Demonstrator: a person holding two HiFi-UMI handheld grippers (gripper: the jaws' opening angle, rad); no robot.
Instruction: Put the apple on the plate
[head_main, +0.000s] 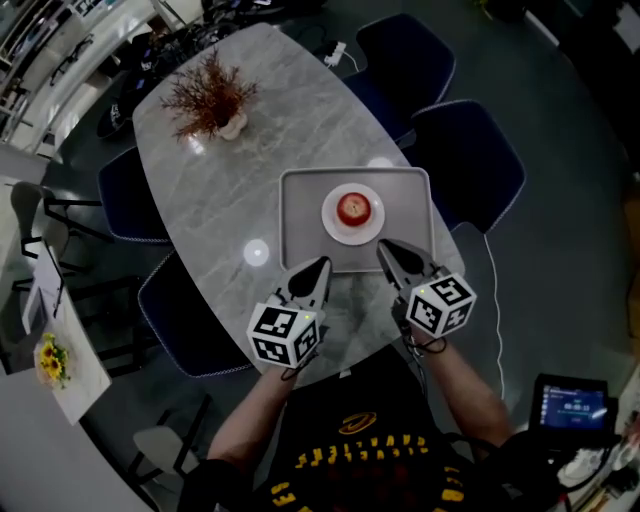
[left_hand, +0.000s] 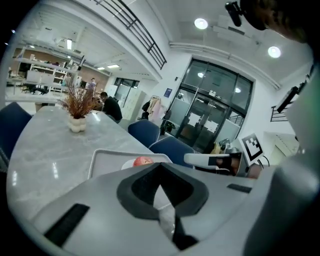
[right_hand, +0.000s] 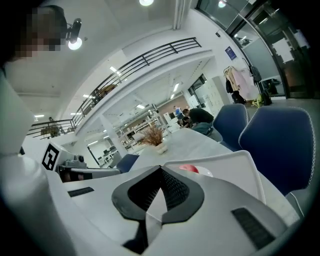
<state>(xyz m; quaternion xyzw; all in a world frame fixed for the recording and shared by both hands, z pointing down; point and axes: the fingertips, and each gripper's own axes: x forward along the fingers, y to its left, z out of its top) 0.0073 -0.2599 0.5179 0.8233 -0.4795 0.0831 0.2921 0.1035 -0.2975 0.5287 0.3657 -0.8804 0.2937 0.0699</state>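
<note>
A red apple (head_main: 353, 208) sits on a small white plate (head_main: 334, 228) in the middle of a grey tray (head_main: 300, 220) on the marble table. Both grippers hover just past the tray's near edge and point at it. My left gripper (head_main: 322, 264) is shut and empty, near the tray's front left. To its right, my right gripper (head_main: 383, 247) is also shut and empty. In the left gripper view, the apple (left_hand: 143, 161) peeks over the shut jaws (left_hand: 160, 165). The right gripper view shows the apple (right_hand: 188, 168) on the plate (right_hand: 206, 173) beyond that gripper (right_hand: 161, 169).
A dried plant in a small vase (head_main: 212, 97) stands at the table's far end. Blue chairs (head_main: 470, 160) line the right side, and more stand on the left (head_main: 185, 320). A device with a lit screen (head_main: 572, 405) lies low on the right.
</note>
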